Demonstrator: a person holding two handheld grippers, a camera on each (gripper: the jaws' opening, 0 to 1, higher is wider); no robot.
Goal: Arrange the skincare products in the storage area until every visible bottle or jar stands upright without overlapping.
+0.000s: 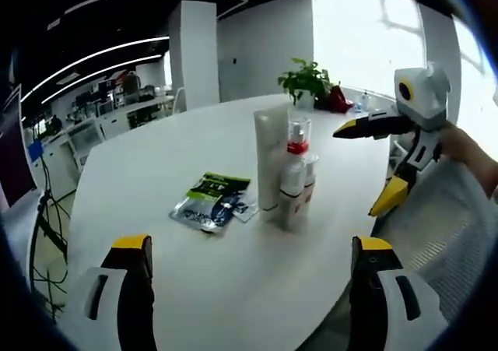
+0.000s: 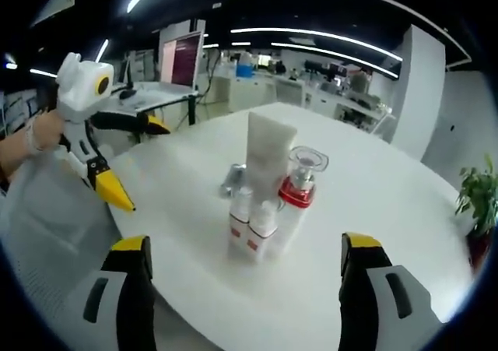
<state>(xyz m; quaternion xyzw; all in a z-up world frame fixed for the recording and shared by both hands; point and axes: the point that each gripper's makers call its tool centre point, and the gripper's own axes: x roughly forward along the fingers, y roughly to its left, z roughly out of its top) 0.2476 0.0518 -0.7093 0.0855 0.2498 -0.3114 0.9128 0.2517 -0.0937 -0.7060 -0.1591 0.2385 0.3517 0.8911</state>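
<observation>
Left gripper view has the left gripper [image 1: 253, 289] at the bottom of the frame, its yellow-tipped jaws spread wide with nothing between them, hanging over the near edge of the white table [image 1: 156, 172]. Past it, just right of centre, the skincare products stand huddled together: a tall white tube [image 1: 270, 160], a spray bottle with a red collar [image 1: 294, 181] under a clear cap, and a smaller white bottle [image 1: 310, 181] tucked behind it. They look upright but touching. Left of them, a green-and-black sachet [image 1: 212, 201] lies flat on the table. At the right edge of the frame the right gripper [image 1: 383, 164] hangs in the air, jaws apart, holding nothing, with a hand [image 1: 467, 152] behind it.

In the right gripper view the right gripper's own jaws rise from the bottom corners, wide open. The cluster sits at centre frame; here two small white bottles [image 2: 250, 228] stand in front of the tube and spray. The left gripper shows at upper left.

To my eye these are light plastic pieces, smooth and rather slippery. The tube is tall, probably soft-walled and tippy, so I'd take it low across its flat faces. The spray bottle is best gripped on the body, below the collar, since the clear cap may pop off. The sachet is limp; pinch an edge.
</observation>
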